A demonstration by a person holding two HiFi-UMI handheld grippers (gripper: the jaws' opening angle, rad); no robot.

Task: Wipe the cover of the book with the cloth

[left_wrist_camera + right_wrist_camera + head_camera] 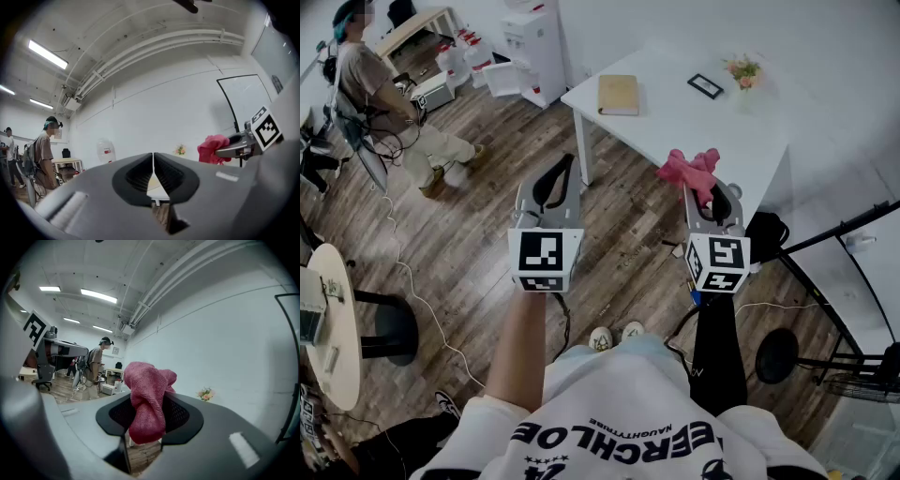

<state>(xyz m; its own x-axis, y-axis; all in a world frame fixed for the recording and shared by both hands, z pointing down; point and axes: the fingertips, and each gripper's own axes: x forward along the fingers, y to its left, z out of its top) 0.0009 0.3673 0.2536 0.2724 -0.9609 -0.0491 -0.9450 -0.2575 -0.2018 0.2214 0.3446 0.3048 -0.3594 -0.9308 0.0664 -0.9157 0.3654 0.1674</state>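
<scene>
One book [619, 95] lies flat on the white table [675, 131] near its left edge, well apart from the two grippers, which are held over the wooden floor. The left gripper [565, 164] has its jaws pressed together with nothing between them. The right gripper [712, 195] pinches the one pink cloth [691, 169], bunched above its jaws. The table also bears one dark frame [705, 85] and one flower bunch [742, 71]. One person [370, 89] stands far left.

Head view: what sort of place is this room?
Probably an office or lab workroom: a white rectangular table on wood-plank flooring, a white water dispenser, and long ceiling strip lights beside exposed pipes.
</scene>
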